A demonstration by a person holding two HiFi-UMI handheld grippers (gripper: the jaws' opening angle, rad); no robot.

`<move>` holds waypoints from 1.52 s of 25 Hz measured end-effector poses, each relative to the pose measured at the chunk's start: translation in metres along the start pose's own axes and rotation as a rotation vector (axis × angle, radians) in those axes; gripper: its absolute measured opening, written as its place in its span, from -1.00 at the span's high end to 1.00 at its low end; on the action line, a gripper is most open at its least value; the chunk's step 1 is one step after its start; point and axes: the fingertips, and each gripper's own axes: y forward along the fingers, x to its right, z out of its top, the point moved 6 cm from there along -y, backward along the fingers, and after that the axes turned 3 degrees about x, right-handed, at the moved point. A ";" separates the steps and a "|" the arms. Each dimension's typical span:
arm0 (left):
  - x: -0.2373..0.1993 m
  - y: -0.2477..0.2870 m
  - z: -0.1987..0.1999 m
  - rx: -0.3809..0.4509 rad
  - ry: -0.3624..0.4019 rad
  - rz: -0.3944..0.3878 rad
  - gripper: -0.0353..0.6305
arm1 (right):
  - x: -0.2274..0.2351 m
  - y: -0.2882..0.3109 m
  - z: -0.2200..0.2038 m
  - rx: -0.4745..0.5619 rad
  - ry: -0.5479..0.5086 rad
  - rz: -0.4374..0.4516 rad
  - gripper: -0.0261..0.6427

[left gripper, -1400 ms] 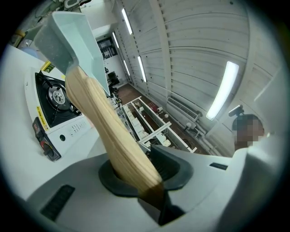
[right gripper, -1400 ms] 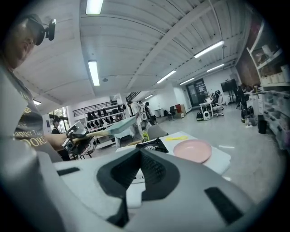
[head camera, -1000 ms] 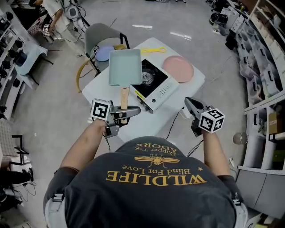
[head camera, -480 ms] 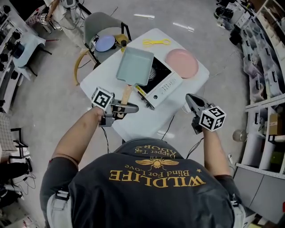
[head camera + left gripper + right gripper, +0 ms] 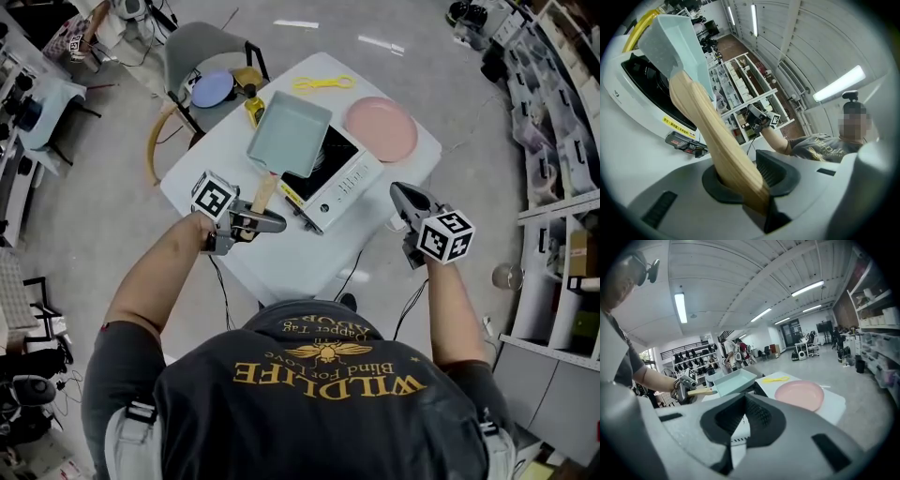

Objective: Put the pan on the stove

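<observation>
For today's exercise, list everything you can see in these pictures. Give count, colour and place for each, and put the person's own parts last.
light blue rectangular pan with a wooden handle: one, light blue and tan, over the stove's left side
white portable gas stove with a black top: one, white and black, middle of the table
round pink plate: one, pink, on the table right of the stove
yellow utensil: one, yellow, at the table's far edge
white square table: one, white, in front of the person
grey chair: one, grey, beyond the table's left corner
round blue dish: one, blue, on the chair seat
left gripper: one, grey, shut on the pan's handle
right gripper: one, grey, shut and empty, by the table's right edge
</observation>
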 end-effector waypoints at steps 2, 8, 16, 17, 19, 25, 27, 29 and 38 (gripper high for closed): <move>-0.005 0.002 -0.001 -0.025 -0.003 -0.011 0.61 | 0.002 0.004 -0.001 -0.002 0.001 -0.001 0.92; -0.020 0.005 0.000 -0.101 0.000 -0.035 0.61 | 0.006 0.015 -0.009 -0.018 0.015 -0.001 0.92; -0.025 0.000 0.003 -0.183 0.016 -0.105 0.60 | 0.007 0.017 -0.016 -0.039 0.025 0.005 0.92; -0.026 -0.001 0.004 -0.194 0.017 -0.110 0.60 | 0.008 0.017 -0.016 -0.042 0.027 0.005 0.92; -0.029 -0.003 0.003 -0.232 0.020 -0.113 0.60 | 0.009 0.016 -0.018 -0.049 0.030 0.008 0.92; -0.047 -0.015 0.000 -0.361 0.056 0.010 0.58 | 0.005 0.016 -0.020 -0.065 0.038 0.016 0.92; -0.047 -0.020 0.011 -0.326 0.074 0.043 0.54 | 0.006 0.016 -0.020 -0.066 0.039 0.018 0.92; -0.050 -0.027 0.020 -0.306 0.100 0.098 0.51 | 0.005 0.017 -0.021 -0.068 0.040 0.022 0.92; -0.057 -0.046 0.026 -0.154 0.139 0.253 0.47 | -0.002 0.019 -0.020 -0.071 0.034 0.039 0.92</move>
